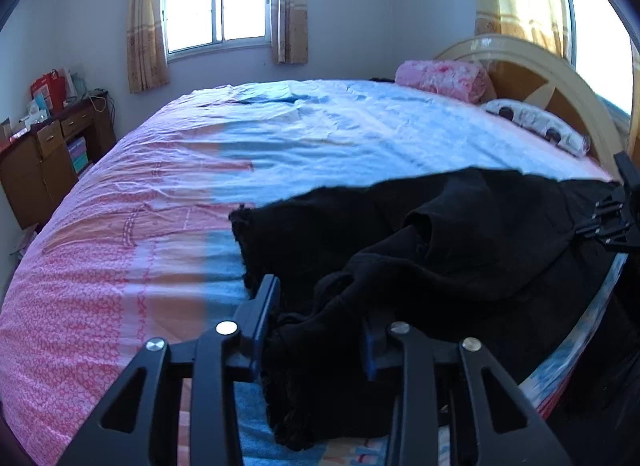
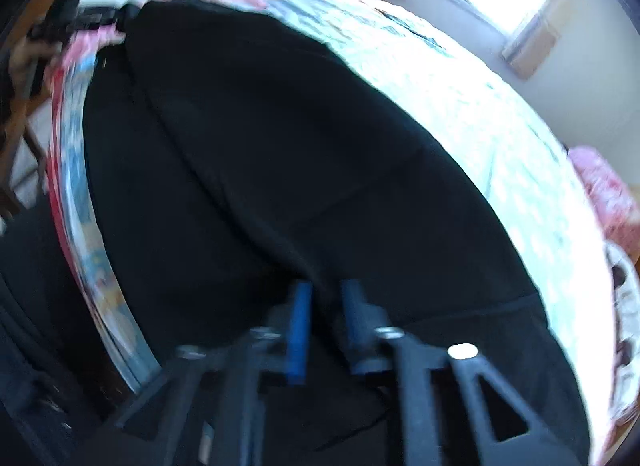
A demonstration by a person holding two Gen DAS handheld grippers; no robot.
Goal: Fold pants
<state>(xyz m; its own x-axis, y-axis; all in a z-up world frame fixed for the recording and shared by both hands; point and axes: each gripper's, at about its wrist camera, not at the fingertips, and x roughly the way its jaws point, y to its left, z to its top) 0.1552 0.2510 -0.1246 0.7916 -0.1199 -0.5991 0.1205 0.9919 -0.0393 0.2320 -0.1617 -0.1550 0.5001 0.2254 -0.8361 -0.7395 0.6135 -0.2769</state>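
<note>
Black pants [image 1: 420,250] lie stretched along the near edge of the bed, bunched and rumpled in the left wrist view. My left gripper [image 1: 320,330] is shut on a thick fold of the pants at their left end. My right gripper [image 2: 326,318] is shut on the pants [image 2: 300,153] at their other end; this view is blurred. The right gripper also shows at the right edge of the left wrist view [image 1: 612,217], and the left gripper at the top left of the right wrist view [image 2: 92,21].
The bed has a pink and blue patterned sheet [image 1: 160,193]. A pink rolled blanket [image 1: 440,79] and a pillow [image 1: 540,125] lie by the wooden headboard [image 1: 552,77]. A brown desk [image 1: 44,153] stands at the far left under a window [image 1: 218,5].
</note>
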